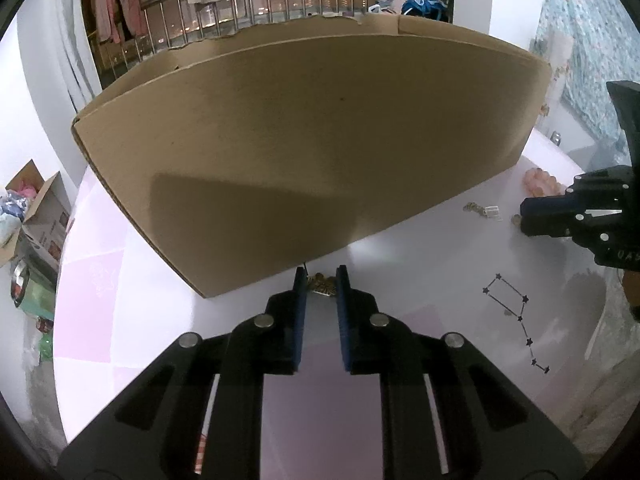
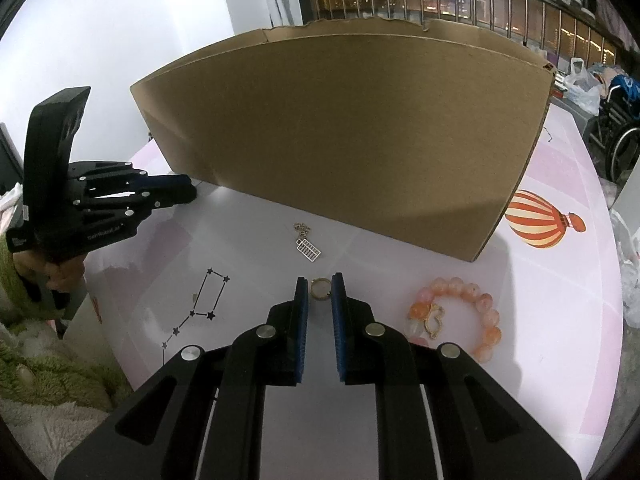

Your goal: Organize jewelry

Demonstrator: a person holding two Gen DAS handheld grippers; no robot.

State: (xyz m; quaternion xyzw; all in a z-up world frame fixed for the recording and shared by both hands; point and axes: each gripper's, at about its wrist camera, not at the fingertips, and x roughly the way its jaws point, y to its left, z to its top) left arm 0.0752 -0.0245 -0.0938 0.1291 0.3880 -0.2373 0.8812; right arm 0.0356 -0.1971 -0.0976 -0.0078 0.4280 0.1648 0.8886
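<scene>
Both grippers sit low by the box (image 2: 340, 140): my left gripper (image 1: 321, 278) pinches a gold trinket (image 1: 323, 285), my right gripper (image 2: 320, 286) pinches a ring (image 2: 320, 289) on the table (image 2: 540, 320).

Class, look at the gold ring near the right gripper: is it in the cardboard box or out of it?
Out. The gold ring lies on the table before the cardboard box.
</scene>
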